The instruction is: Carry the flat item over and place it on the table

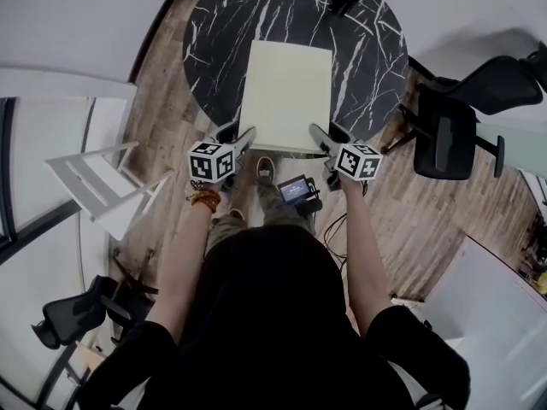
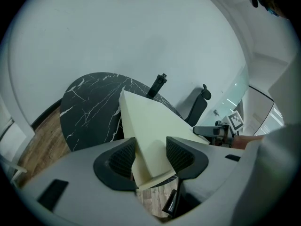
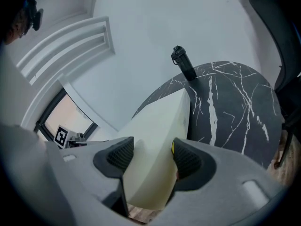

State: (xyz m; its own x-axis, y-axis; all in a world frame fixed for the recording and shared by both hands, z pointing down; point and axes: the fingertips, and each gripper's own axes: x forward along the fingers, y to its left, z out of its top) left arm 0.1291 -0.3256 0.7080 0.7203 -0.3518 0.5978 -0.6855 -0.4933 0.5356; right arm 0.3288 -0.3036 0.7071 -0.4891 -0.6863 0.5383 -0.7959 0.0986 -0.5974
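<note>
I see panel (image 1: 286, 96) – pale yellow, flat, rectangular, matte, with thick blunt edge – over round table (image 1: 342, 49), black with white marble veins. Near edge overhangs table rim toward me; can't tell if far part touches top. Left gripper (image 1: 244, 137) clamped on near left corner, right gripper (image 1: 320, 135) on near right corner – ribbed black pads (image 2: 123, 157) press both faces. Wood-plank floor (image 1: 427, 220) below, black chair (image 1: 444, 131) at right.

An office: black swivel chairs (image 1: 449, 126); round marble-look table (image 1: 367, 49); glass partitions (image 1: 34, 169); wood floor (image 1: 427, 220).
</note>
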